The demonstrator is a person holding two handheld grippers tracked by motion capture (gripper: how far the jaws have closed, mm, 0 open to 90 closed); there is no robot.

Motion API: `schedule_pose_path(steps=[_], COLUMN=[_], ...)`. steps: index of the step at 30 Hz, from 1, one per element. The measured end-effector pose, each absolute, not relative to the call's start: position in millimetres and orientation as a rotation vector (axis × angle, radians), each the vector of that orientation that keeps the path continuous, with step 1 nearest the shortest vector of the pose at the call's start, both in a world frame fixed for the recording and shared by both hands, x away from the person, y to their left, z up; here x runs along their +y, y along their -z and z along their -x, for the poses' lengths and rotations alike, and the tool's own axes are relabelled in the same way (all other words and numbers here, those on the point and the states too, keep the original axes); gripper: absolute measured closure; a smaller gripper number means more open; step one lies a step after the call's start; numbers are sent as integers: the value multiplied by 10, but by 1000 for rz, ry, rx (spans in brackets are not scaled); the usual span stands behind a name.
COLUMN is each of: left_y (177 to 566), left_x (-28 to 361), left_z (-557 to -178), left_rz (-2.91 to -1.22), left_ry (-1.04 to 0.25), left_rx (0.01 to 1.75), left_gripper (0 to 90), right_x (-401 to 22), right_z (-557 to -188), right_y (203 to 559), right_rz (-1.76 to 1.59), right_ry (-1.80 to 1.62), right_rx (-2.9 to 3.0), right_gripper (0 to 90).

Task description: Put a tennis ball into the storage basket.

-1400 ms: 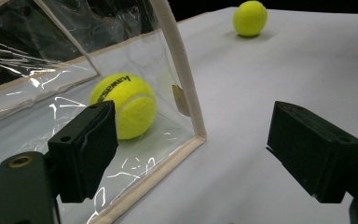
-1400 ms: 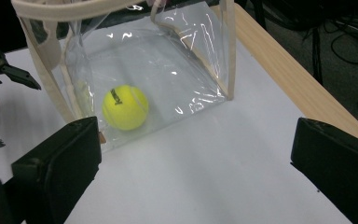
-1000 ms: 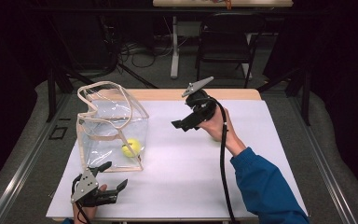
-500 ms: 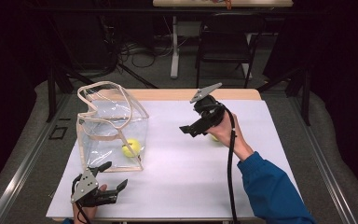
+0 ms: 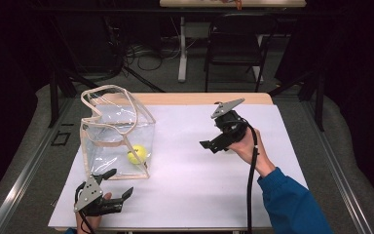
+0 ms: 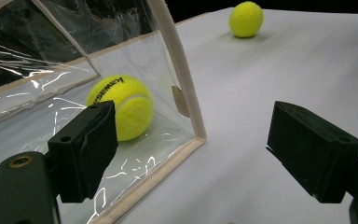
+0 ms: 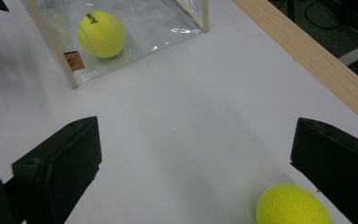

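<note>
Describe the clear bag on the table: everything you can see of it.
The clear bag is a boxy tote of transparent, glossy plastic that wrinkles and throws reflections, edged all round with beige fabric trim. Two beige loop handles rise from its open top. A small brown tag sits near one lower corner. It stands upright on the left part of the white table. One yellow tennis ball lies inside on its floor. The left claw is close before it, jaws open, without touching it.
</note>
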State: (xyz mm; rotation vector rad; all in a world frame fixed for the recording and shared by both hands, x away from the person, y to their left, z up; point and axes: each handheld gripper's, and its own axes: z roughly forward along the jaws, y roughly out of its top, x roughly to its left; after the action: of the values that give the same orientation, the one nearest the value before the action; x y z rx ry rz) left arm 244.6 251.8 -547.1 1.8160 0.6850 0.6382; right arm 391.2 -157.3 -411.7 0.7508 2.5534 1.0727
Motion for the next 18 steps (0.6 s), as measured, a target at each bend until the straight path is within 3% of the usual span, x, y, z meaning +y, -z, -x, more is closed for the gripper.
schedule_pose_path(steps=[18], left_y=[5474], left_x=[2531], left_z=[-2448], left_rz=[-1809], left_ry=[-631], left_rx=[683], left_gripper=[159], right_x=[-1958], right_z=[-3788], right_y=[4422], right_rz=[-876], right_ry=[-1057], right_rx=[2534], right_gripper=[11])
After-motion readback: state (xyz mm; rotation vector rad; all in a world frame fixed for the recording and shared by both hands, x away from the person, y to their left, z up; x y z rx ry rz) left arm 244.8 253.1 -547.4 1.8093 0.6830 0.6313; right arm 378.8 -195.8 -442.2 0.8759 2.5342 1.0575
